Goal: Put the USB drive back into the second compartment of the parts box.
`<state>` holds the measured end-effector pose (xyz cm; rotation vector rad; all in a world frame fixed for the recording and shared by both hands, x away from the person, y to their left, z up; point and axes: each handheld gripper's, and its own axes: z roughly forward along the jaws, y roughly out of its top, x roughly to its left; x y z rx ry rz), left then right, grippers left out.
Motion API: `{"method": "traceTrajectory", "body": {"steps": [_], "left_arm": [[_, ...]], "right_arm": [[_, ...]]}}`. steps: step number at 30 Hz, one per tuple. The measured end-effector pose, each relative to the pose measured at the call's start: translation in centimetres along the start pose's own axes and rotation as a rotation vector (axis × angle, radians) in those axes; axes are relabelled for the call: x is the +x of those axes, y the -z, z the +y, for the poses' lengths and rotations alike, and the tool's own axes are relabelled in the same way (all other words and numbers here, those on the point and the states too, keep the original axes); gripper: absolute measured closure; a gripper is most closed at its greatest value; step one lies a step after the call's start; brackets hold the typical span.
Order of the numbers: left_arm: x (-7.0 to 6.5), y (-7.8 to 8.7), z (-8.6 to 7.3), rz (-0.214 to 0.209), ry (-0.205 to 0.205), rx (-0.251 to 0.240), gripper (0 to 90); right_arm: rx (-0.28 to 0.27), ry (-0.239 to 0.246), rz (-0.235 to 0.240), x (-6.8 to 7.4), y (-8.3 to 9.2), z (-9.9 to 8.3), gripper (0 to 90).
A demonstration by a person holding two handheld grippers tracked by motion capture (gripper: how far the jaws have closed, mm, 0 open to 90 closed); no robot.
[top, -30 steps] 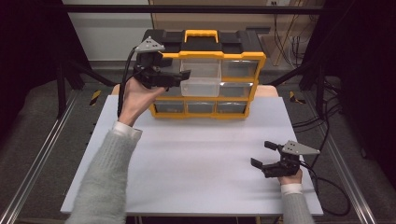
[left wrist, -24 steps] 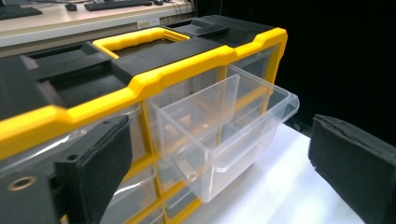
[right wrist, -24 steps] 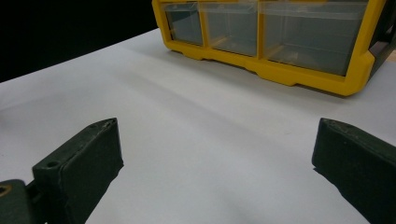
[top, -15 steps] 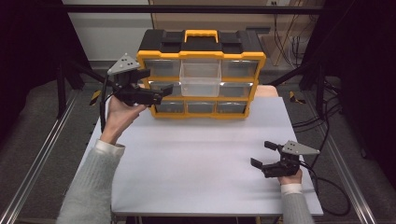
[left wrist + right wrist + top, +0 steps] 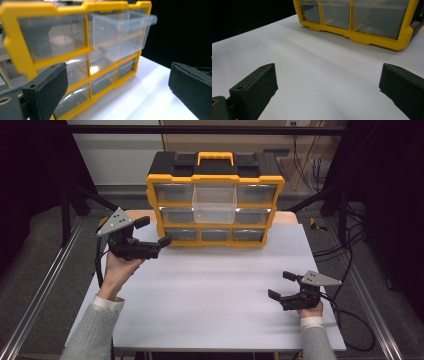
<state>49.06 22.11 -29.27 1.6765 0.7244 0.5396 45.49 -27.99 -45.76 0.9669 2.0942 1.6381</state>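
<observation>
A yellow and black organiser box [image 5: 215, 175] with clear drawers stands at the back of the white table [image 5: 215, 295]. Its top middle drawer [image 5: 215, 202] is pulled out, and the same drawer [image 5: 120, 35] juts forward in the left gripper view. My left gripper [image 5: 153, 231] is open and empty, held above the table's left side, just left of the box's lower corner. My right gripper [image 5: 282, 285] is open and empty, low over the front right of the table. The box's bottom row [image 5: 362, 17] lies ahead of it.
Metal frame rails [image 5: 45, 285] run along both sides of the table. Cables [image 5: 350, 315] trail off the right edge. Dark stands and floor surround the table.
My left gripper has drawn back from the pulled-out drawer, moving left and down toward the table's left side. The right gripper has stayed still.
</observation>
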Motion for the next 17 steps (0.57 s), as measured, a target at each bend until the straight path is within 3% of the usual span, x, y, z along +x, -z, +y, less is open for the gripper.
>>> {"method": "traceTrajectory", "body": {"steps": [5,9,17], "left_arm": [[0.3,0.6,-2.7,-0.007,0.021,0.003,2.3],[0.3,0.9,-5.2,0.001,0.014,0.029,2.3],[0.7,1.5,-9.0,0.008,0.051,0.046,2.4]], "right_arm": [[0.003,-0.001,-0.002,0.0,0.0,0.0,2.0],[0.002,0.001,-0.003,0.0,0.0,0.0,2.0],[0.005,0.002,-0.007,0.0,-0.1,-0.1,2.0]]}}
